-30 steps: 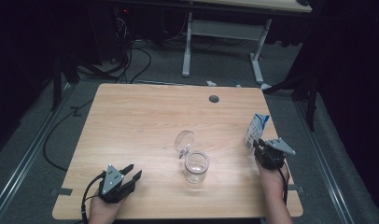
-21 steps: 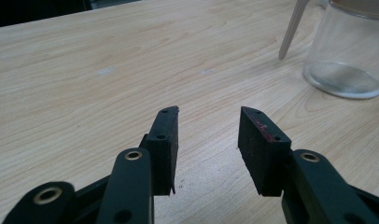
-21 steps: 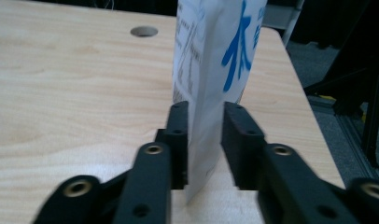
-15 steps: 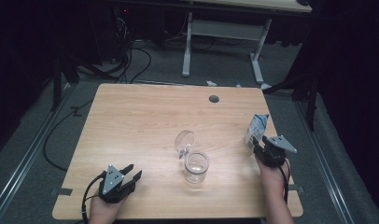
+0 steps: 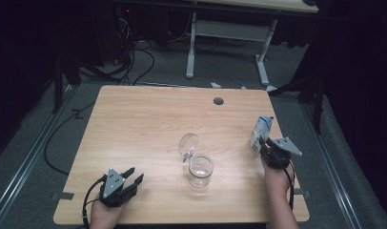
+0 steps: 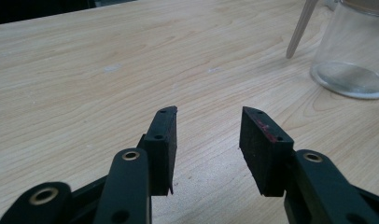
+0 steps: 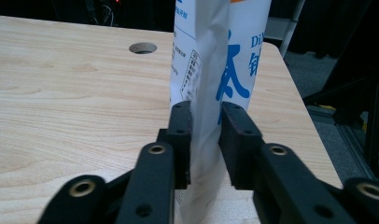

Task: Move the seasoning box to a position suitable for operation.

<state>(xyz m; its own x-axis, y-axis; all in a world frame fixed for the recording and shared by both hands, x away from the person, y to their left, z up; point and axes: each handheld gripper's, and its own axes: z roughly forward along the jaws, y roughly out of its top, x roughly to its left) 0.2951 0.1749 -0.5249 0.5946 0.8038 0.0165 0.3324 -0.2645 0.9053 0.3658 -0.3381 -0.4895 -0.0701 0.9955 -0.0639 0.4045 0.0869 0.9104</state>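
Your right tongs (image 5: pixel 264 143) are pinched on a white bag (image 5: pixel 260 134) with blue writing. Their jaws have just been closing, and the bag sits between them. In the right gripper view the two black pads (image 7: pixel 182 135) press the bag (image 7: pixel 211 70) in from both sides. The bag stands upright near the right edge of the worktop (image 5: pixel 144 124).

Your left tongs (image 5: pixel 132 175) sit low near the front left corner of the worktop. Their jaws are apart with nothing in them, and you can see bare wood between them in the left gripper view.

A clear glass jar (image 5: pixel 200 170) stands in the middle near the front. Its round lid (image 5: pixel 188 144) is tipped up just behind it.
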